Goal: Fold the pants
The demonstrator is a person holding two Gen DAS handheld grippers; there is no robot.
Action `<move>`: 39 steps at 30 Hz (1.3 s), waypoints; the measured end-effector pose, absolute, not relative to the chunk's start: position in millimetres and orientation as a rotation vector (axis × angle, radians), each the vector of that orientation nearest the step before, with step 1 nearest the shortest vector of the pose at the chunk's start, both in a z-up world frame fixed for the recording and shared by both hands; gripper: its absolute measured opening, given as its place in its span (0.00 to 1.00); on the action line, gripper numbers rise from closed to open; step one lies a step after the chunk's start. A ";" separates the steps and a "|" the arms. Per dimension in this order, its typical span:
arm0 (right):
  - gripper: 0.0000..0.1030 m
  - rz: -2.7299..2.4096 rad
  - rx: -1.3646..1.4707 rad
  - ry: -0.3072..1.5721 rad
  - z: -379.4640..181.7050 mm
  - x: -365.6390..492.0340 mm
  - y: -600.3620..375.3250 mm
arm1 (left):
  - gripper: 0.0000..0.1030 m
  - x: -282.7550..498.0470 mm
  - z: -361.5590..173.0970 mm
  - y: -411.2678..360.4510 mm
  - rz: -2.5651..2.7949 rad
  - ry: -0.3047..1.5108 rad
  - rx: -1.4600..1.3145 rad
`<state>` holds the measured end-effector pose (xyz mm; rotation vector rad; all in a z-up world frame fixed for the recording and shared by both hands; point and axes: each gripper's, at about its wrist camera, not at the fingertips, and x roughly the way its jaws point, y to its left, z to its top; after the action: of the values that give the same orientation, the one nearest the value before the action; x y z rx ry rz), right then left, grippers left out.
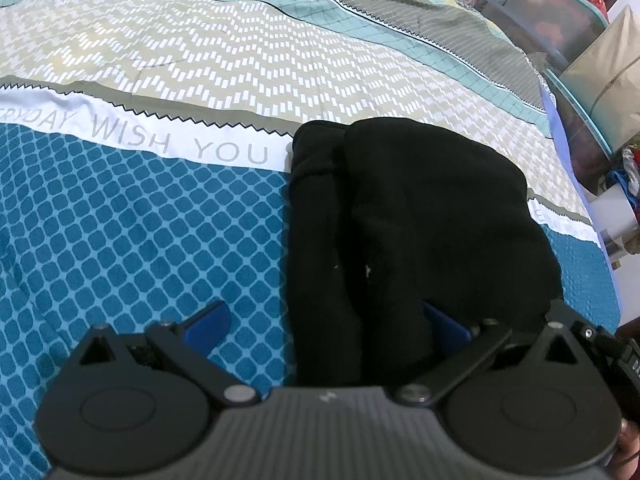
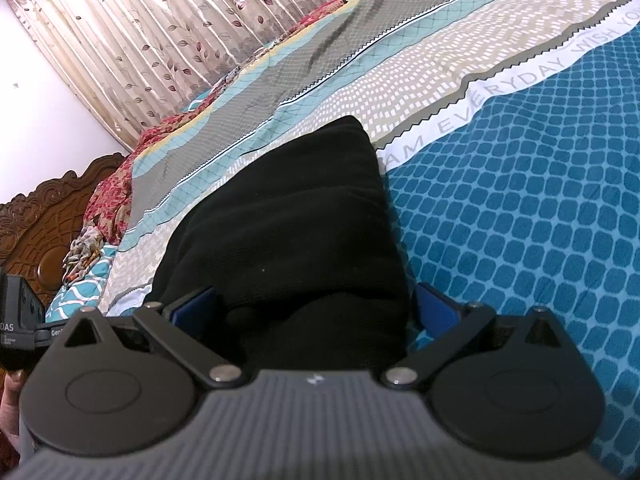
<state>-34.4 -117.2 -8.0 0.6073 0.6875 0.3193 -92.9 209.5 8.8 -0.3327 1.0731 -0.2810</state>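
The black pants (image 1: 420, 232) bury part of my left claw's right-hand blue pad (image 1: 446, 326); their near end drops out of sight behind the claw body. Boxes (image 1: 560, 20) far off to my right blur past recognition, cut by the frame.

Black pants (image 1: 420, 220), teal-checked bedsheet (image 1: 140, 240)

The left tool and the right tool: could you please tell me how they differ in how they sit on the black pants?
The left tool has one blue finger over bare bedsheet and one against the black pants; the right tool straddles the pants, fabric filling its gap. The left meets the bundle off-centre, the right centred. Both are open.
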 end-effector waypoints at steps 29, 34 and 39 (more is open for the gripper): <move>0.64 0.589 0.668 0.873 -4.0 30.5 -128.0 | 0.93 -61.6 -10.1 209.9 -0.506 1.090 -0.626; 0.51 0.632 0.566 0.827 27.5 18.5 -111.2 | 0.47 -70.7 11.6 203.1 -0.489 1.027 -0.550; 0.47 0.702 0.480 0.661 78.5 38.7 -90.8 | 0.44 -45.8 71.7 214.6 -0.503 0.850 -0.517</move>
<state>38.7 -90.8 78.5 0.4799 0.6610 0.7025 -45.8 214.6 71.7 -0.5167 0.8501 -0.5029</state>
